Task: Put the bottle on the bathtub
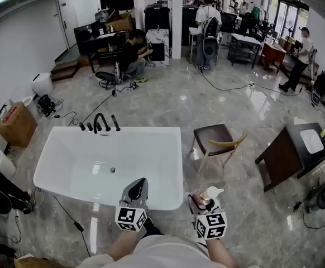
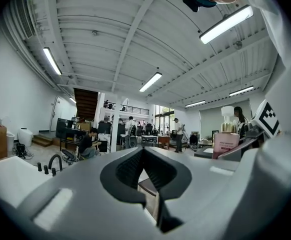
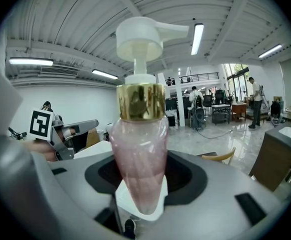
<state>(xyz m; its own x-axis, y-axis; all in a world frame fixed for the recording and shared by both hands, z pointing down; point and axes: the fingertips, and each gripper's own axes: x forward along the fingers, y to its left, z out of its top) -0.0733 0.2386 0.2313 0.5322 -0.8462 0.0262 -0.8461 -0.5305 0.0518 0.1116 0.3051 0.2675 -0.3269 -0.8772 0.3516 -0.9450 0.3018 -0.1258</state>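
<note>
A pink pump bottle (image 3: 138, 154) with a gold collar and a white pump head stands upright between my right gripper's jaws. My right gripper (image 3: 140, 194) is shut on its lower body. In the head view this bottle (image 1: 209, 195) and right gripper (image 1: 202, 202) sit just right of the white bathtub's near right corner (image 1: 171, 197), over the floor. My left gripper (image 1: 135, 191) hovers over the tub's near rim, its jaws closed together with nothing between them. From the left gripper view (image 2: 143, 153) the bottle (image 2: 226, 140) appears to the right.
A black faucet set (image 1: 99, 121) stands on the tub's far rim. A brown chair (image 1: 215, 140) is on the floor right of the tub. A dark cabinet with a white basin (image 1: 296, 149) stands farther right. Cables lie on the floor, and people work at the room's far end.
</note>
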